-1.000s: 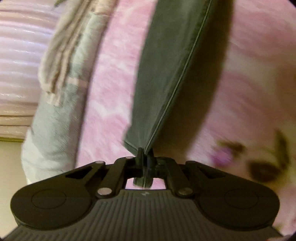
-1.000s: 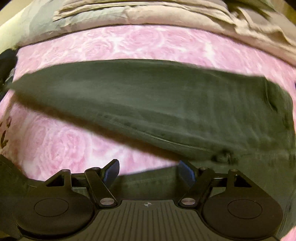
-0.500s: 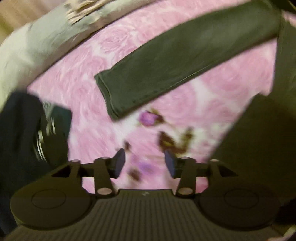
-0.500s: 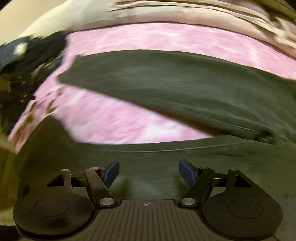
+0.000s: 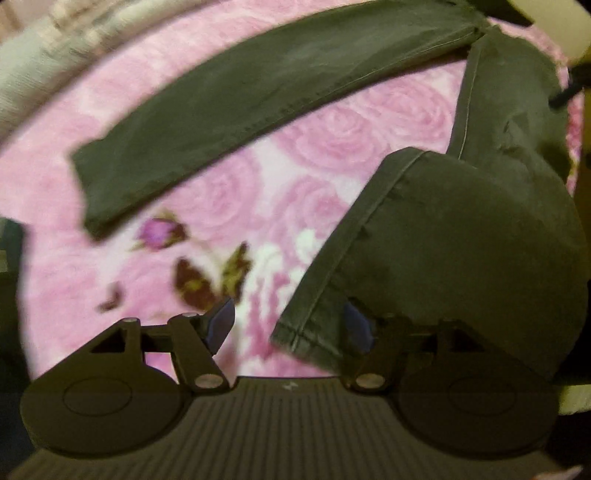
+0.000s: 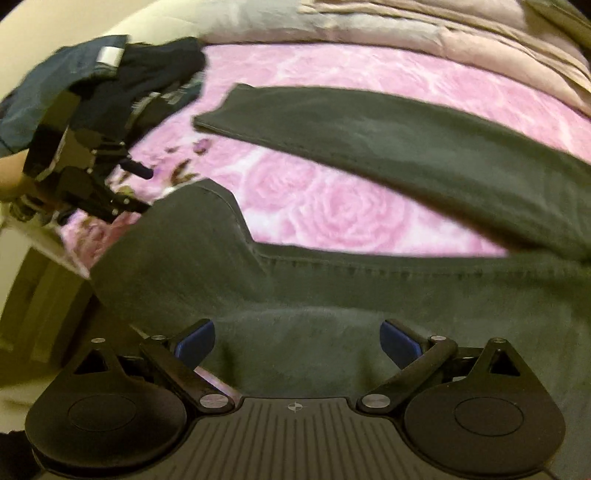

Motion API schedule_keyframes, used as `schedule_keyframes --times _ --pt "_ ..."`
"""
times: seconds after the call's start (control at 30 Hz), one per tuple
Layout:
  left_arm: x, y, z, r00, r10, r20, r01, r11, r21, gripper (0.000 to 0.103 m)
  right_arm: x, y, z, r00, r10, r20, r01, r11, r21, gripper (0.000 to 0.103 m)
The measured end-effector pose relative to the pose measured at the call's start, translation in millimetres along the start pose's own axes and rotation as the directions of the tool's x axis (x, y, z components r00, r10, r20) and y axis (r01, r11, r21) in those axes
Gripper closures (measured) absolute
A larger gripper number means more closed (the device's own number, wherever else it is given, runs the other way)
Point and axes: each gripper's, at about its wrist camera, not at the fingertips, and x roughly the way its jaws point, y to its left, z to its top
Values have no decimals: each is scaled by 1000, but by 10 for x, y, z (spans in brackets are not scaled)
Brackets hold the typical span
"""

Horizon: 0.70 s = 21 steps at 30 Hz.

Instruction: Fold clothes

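Dark green trousers point(image 5: 258, 88) lie on a pink rose-print blanket point(image 5: 325, 147). One leg lies flat and stretched out across the far side point(image 6: 406, 136). The other leg is bunched near the blanket's front edge, with its hem point(image 5: 314, 325) right at my left gripper point(image 5: 288, 325). The left gripper is open and empty, and the hem lies between its fingers. My right gripper point(image 6: 297, 341) is open and hovers over the trousers' upper part point(image 6: 295, 295). The left gripper also shows in the right wrist view point(image 6: 110, 184).
A pile of dark navy clothes point(image 6: 110, 74) lies at the blanket's left end. Folded beige and grey bedding point(image 6: 406, 22) runs along the far side. The bed's front edge point(image 6: 48, 236) drops off at the left of the right wrist view.
My left gripper let go of the trouser leg, opened, and moved down to the other leg's hem. The released leg now lies flat. My right gripper stayed open and shifted over the upper part.
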Motion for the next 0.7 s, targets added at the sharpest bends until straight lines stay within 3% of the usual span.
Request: schedule_keyframes --times 0.07,0.13,0.17,0.27,0.33,0.4,0.43,0.47,0.53,0.63,0.7 --pt "143 56 18 996 -77 -44 79 996 37 63 59 70 -41 998 -60 -17 61 997 45 5" --pt "183 74 29 987 -136 -86 143 986 87 90 86 124 -75 991 -132 -26 134 986 104 5" --pt "126 86 33 984 -146 -101 156 984 92 97 85 140 -89 987 -160 -27 162 977 136 5" --pt "-278 249 7 992 -109 -62 115 989 89 97 33 188 -75 983 -183 -12 181 953 244 4" --pt "-468 483 -48 997 -67 -46 68 998 17 96 3 252 -25 983 -185 1 178 946 272 5" --pt "-654 722 -105 999 -23 -33 21 998 -58 87 16 335 10 984 -177 13 168 951 260 5" --pt "-630 768 -155 998 -6 -60 1 996 -86 84 46 364 9 985 -172 10 164 954 250 5" --pt "-598 808 -208 996 10 -89 -20 994 -111 88 75 393 8 986 -167 7 160 957 241 5" --pt "-510 797 -354 987 72 -143 -87 991 -104 89 130 438 -3 988 -157 0 153 961 228 5" --pt "-569 651 -519 989 104 -105 -115 988 -107 88 185 426 -78 988 -151 -13 149 957 248 5" --pt "-605 424 -541 993 98 -58 -102 993 -58 82 193 384 -144 988 -152 -26 153 953 261 4"
